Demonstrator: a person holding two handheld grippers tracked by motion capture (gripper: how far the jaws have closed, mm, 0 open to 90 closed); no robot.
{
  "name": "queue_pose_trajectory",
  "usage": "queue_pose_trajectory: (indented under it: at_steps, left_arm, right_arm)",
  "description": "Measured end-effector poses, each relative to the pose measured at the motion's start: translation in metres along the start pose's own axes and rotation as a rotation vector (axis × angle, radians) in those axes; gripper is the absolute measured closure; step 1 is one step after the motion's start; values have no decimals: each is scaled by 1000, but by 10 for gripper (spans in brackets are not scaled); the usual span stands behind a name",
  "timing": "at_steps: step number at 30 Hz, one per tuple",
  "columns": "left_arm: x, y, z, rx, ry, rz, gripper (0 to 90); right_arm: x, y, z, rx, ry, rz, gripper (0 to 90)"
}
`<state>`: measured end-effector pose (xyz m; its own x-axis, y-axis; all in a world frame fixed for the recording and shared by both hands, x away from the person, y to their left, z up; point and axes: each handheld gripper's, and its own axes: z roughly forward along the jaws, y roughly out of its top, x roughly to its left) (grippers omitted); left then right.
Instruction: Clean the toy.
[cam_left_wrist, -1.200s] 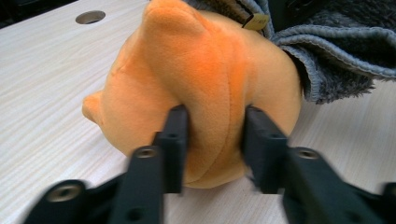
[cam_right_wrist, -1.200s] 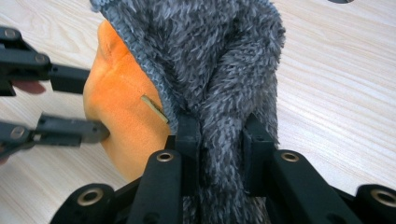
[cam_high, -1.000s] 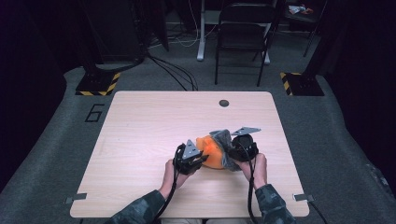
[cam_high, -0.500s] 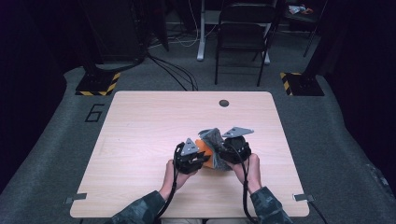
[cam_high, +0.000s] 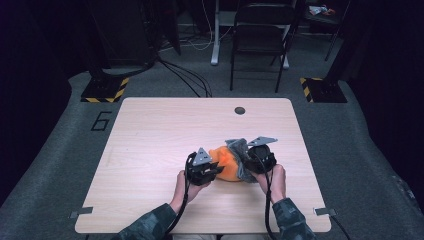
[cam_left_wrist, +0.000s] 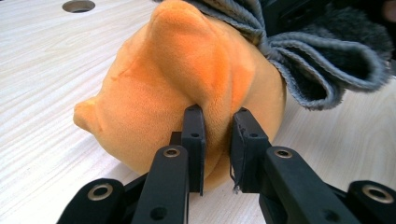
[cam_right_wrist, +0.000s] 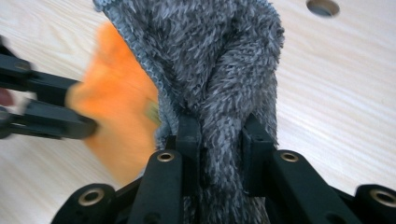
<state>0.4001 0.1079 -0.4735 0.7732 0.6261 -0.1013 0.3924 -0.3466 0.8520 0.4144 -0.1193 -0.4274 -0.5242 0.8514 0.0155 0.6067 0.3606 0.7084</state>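
Observation:
An orange plush toy (cam_high: 226, 162) lies on the wooden table (cam_high: 150, 140), right of centre near the front, partly inside a grey fuzzy cloth (cam_high: 240, 150). My left gripper (cam_high: 212, 170) is shut on a fold of the orange plush toy (cam_left_wrist: 187, 88), its pads pinching the fabric. My right gripper (cam_high: 247, 162) is shut on a bunched edge of the grey cloth (cam_right_wrist: 219, 70), which rises between its jaws. In the right gripper view the orange toy (cam_right_wrist: 121, 107) shows beside the cloth, with the left gripper's jaws against its far side. The grey cloth (cam_left_wrist: 322, 60) covers the toy's far end.
A round cable hole (cam_high: 240, 110) sits near the table's far edge. A black chair (cam_high: 260, 45) and floor cables stand beyond the table. The table's left half is bare wood.
The right gripper and the grey cloth swung left over the toy half a second ago, then back right, uncovering more orange. The left gripper stayed put.

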Motion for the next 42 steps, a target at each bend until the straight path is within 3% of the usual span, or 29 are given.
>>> queue_pose_trajectory:
  at_steps: [16, 22, 25, 27, 30, 36, 40, 42]
  left_arm:
    - [1, -1, 1, -3, -6, -2, 770]
    - [2, -1, 1, -7, -1, 5, 769]
    - [4, -2, 1, -7, -2, -5, 769]
    - [4, -2, 0, -6, -1, -7, 769]
    - [6, -2, 0, -9, -1, -17, 768]
    - [6, -2, 0, -11, 2, -14, 765]
    - [7, -2, 0, -11, 6, -12, 759]
    - [7, -2, 0, -5, 7, -16, 703]
  right_arm:
    - [-24, -15, 16, 69, -43, 59, 734]
    - [-35, -30, 35, 149, -72, 98, 734]
    - [-39, -34, 42, 194, -85, 90, 733]
    - [-42, -34, 41, 192, -86, 93, 733]
    - [-43, -26, 26, 141, -85, 104, 734]
    - [-24, 0, -13, -11, -12, 79, 734]
    - [-7, 8, -18, -30, 43, 38, 734]
    - [8, 10, -12, 12, 46, -19, 734]
